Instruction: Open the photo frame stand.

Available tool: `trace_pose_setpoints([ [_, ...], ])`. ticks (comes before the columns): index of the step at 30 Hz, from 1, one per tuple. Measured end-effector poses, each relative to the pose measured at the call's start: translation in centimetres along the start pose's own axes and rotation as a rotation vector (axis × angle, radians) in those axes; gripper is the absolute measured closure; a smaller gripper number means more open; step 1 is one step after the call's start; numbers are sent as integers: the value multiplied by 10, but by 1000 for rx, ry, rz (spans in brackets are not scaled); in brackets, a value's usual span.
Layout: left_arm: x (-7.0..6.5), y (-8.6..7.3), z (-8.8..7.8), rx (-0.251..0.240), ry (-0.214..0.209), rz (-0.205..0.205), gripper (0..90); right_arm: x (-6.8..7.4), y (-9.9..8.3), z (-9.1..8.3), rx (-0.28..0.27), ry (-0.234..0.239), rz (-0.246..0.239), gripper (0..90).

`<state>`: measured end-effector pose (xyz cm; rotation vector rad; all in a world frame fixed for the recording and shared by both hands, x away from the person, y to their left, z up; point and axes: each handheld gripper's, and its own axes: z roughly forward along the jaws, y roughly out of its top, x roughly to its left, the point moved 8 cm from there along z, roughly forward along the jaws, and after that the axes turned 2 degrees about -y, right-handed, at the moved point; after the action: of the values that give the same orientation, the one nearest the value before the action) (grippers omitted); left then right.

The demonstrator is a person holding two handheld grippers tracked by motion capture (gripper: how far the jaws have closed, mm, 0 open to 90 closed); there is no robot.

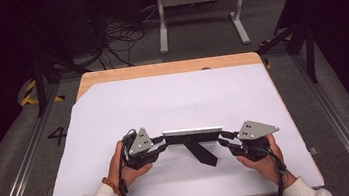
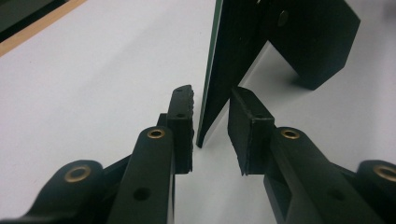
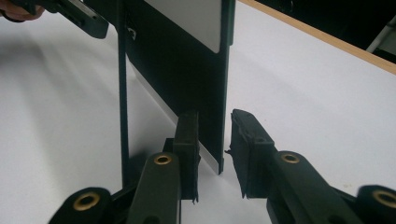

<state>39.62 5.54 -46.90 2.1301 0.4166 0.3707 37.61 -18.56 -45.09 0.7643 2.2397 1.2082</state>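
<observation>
Black and thin, the picture frame [image 1: 192,136] stands upright on the white worktop [image 1: 177,97], propped on its back strut [image 1: 202,154], near the front edge and about midway between the left and right edges. I have a gripper at each end of it.

In the left gripper view, the left gripper [image 2: 211,126] has its jaws narrowly parted with the frame's end edge [image 2: 210,102] in the gap; I see daylight on both sides, so the pads are not pressing yet. The right gripper [image 3: 215,140] stands much the same: jaws a little apart around the other end edge, the near pad looks close to or against the frame's face, the far pad clear of it. I can't quite tell whether that near pad touches.

My judgement is that this thing is light and stiff, but its flat faces look smooth and likely slippery, and the pale front panel [image 3: 187,18] may be glass or acrylic, so I'd treat it as fragile. The border at each end is the place to pinch, low down and squarely, both sides at once, since a one-sided squeeze could twist it off its strut and tip it over.
</observation>
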Motion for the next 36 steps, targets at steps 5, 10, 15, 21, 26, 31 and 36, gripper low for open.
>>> trace_pose_setpoints([
  [5,-2,0,0,8,-1,21,767,-2,1,1,-9,-10,5,738],
  [10,0,0,-1,6,6,22,806,-2,3,1,-21,-18,3,774],
  [15,0,1,0,7,7,23,827,0,4,2,-22,-6,-1,803],
  [21,2,1,0,-1,-11,13,826,-1,5,3,-24,-5,0,805],
  [26,1,1,0,1,-33,-1,820,-2,4,3,-22,-14,-3,804],
  [31,-1,0,-1,10,-33,15,816,-4,5,6,-25,-13,21,801],
  [36,-3,0,-2,9,-40,8,812,-8,6,8,-28,-23,31,800],
])
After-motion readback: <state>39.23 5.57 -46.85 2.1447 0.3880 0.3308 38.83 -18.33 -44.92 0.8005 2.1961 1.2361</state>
